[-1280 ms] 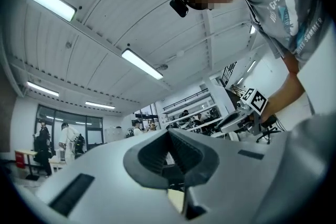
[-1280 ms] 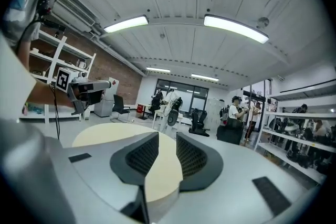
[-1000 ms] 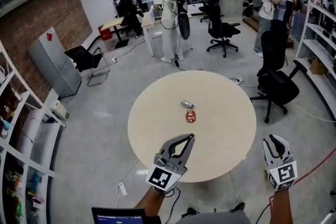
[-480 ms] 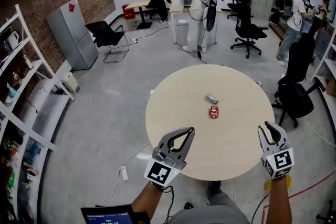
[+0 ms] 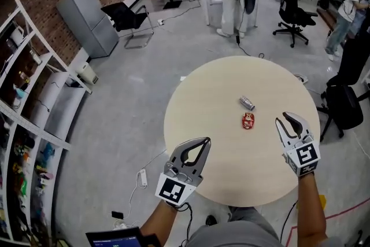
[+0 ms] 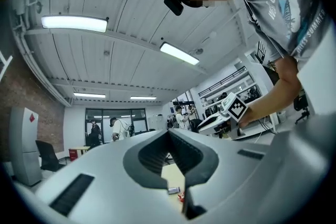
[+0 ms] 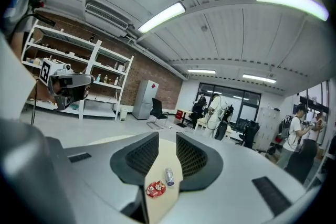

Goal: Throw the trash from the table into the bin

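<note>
Round beige bench [image 5: 191, 118]: carries two pieces of trash near its middle. Left gripper [image 5: 205, 140]: across the bench's near-left edge, fingers [image 6: 149, 155] closed tip to tip, nothing between. Right gripper [image 5: 282, 118]: over the bench's right side, fingers [image 7: 191, 157] a narrow gap apart, empty, near the trash. Red wrapper [image 5: 248, 120]: flat on the bench. Small silver can [image 5: 247, 103]: lying on its side just beyond the wrapper, apart from it.

Can [image 5: 247, 103] lies just behind wrapper [image 5: 248, 120] on table [image 5: 196, 113], near the right gripper [image 5: 282, 118], well apart from the left gripper [image 5: 204, 140]
</note>
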